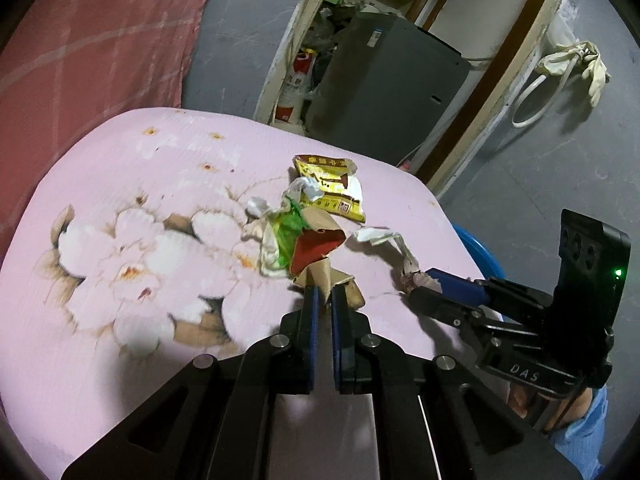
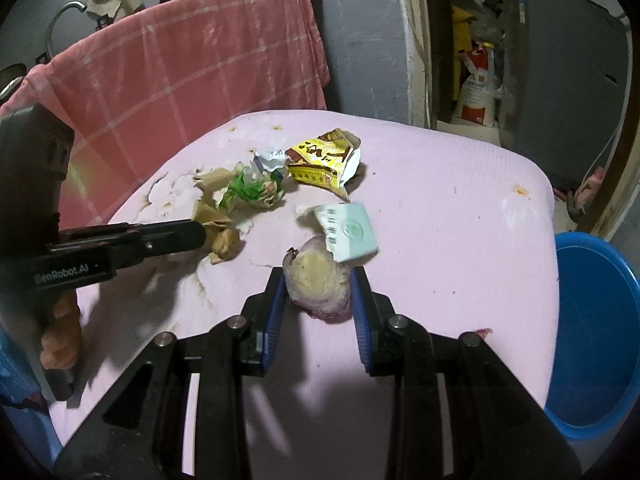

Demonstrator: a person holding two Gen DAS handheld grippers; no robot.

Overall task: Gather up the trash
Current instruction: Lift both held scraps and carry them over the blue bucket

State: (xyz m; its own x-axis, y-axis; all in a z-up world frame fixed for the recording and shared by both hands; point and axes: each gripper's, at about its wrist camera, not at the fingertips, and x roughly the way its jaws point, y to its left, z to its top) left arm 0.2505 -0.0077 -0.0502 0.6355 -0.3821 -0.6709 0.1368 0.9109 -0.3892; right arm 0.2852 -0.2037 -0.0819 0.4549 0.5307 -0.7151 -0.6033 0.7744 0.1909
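on the left side i see a pink-red checked cloth (image 2: 192,60) draped over something behind the bench. the bench (image 1: 120,184) wears a pale pink cover printed with big white flowers, and the trash lies on its far half.

my left gripper (image 1: 323,294) has its blue pads almost together, pinched on the edge of a torn brown cardboard scrap with a red inner face (image 1: 320,256). from the right wrist view that same left gripper (image 2: 202,236) reaches in from the left edge, and i see fingers of the person's hand (image 2: 60,336) around its handle. touching the cardboard is a crumpled white wrapper with green print (image 1: 282,236), and just behind that a torn yellow and white snack packet (image 1: 336,188) lies flat with its mouth open.

further right, a crumpled white paper scrap with a pale green printed label (image 2: 348,232) sits on the cover, touching the top of a pale yellowish lump of food scrap with a purplish skin (image 2: 320,284). my right gripper (image 2: 320,292) holds that lump, both blue pads pressed on its sides, jaws at a narrow-to-middling spread. from the left wrist view the right gripper (image 1: 430,286) comes in from the right.

at the far right a round blue plastic basin (image 2: 600,320) stands beside the bench, below its edge.
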